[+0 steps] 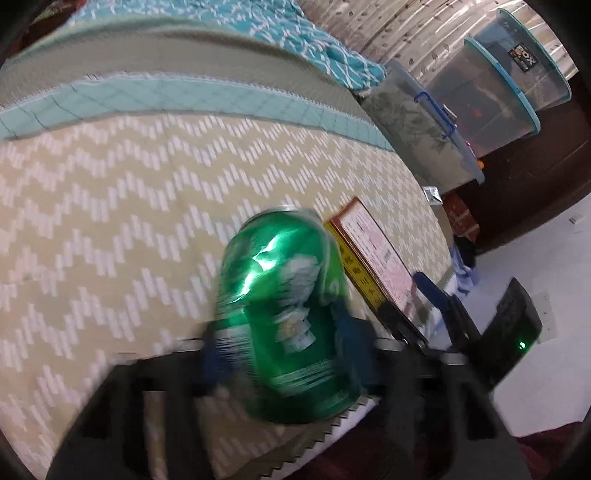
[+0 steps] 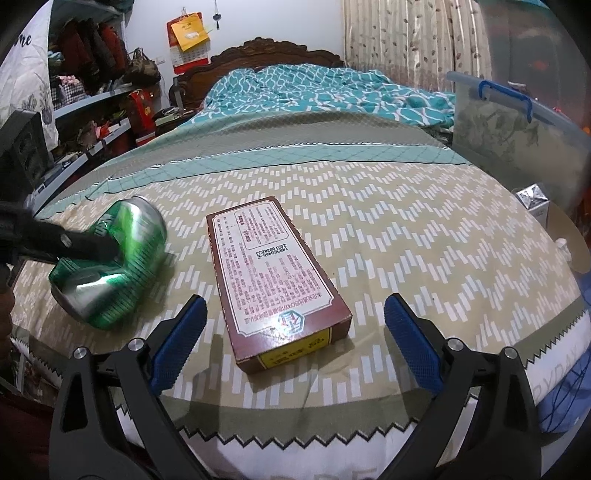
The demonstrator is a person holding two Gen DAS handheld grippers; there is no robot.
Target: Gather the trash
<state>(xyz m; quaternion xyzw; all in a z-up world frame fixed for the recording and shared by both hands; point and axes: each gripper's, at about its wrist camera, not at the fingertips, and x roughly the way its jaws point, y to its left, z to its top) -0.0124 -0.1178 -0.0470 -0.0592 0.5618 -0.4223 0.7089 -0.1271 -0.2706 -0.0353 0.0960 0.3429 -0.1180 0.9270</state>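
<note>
Right wrist view first: the right gripper (image 2: 295, 334) has its blue-padded fingers (image 2: 181, 339) spread wide, holding nothing, and the near end of the box (image 2: 275, 277) sits between the two pads without touching either. That box is a flat maroon carton lying label-up on the bed (image 2: 406, 258), on the zigzag cover near the foot edge, its long axis running away from the camera and leaning slightly left, yellow end panel facing us. Off to the left, the can (image 2: 110, 262) is green, dented and tipped over, its long axis slanting up and away, silver top pointing toward the far end of the bed, base toward the near-left. It is pinched across its middle by the left gripper (image 2: 83, 243), black fingers pressed into the crumpled wall, and whether the can touches the cover I cannot tell. Left wrist view now: same can (image 1: 284, 317) fills the frame, blurred, clamped between the left gripper's (image 1: 280, 354) blue pads, top end pointing forward over the bed (image 1: 110, 221). Just beyond it, the box (image 1: 376, 258), and beside that the right gripper (image 1: 436, 295) with one blue pad showing. Farther back, a teal quilt (image 2: 314, 88) lies rumpled, and clear plastic bins (image 1: 480, 107) stand along the curtain (image 2: 406, 33).
</note>
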